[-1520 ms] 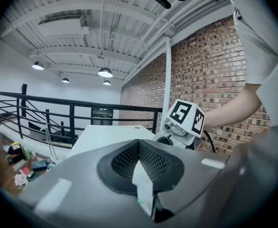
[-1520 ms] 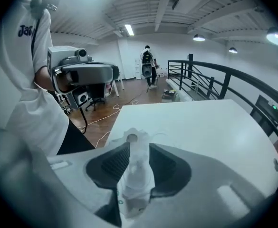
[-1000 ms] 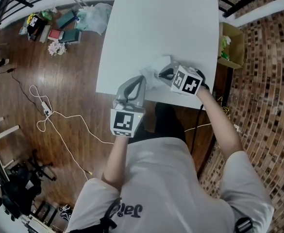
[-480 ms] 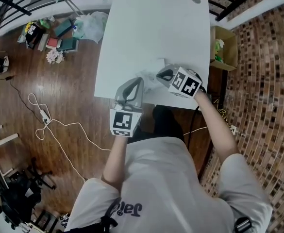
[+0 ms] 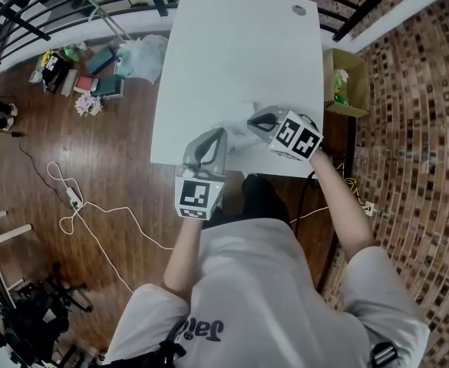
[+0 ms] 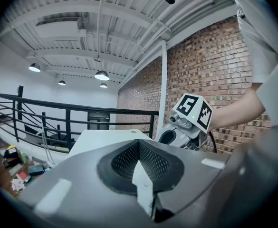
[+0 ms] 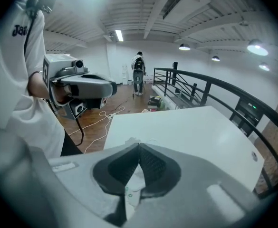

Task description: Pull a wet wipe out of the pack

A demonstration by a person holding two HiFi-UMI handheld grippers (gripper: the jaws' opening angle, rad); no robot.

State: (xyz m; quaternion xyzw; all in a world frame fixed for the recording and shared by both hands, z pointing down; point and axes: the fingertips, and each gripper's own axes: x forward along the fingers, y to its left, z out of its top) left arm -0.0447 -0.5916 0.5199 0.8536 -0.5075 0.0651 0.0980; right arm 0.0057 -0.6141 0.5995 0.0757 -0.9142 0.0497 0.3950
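We hold both tongs at the near edge of the white bench (image 5: 239, 44), their tips close together. Our left tongs (image 6: 139, 148) are closed, the pads pressed on a thin white edge that we take for the pack (image 6: 144, 186), which stands up between them. Our right tongs (image 7: 139, 151) are closed too, pinching a white strip of wet wipe (image 7: 133, 186) with small green marks on it. In the head view, pack and wipe show only as a pale crumpled patch on the bench between the two tips, and we cannot separate them there. The right tongs point down at the bench; the left lie nearly level.
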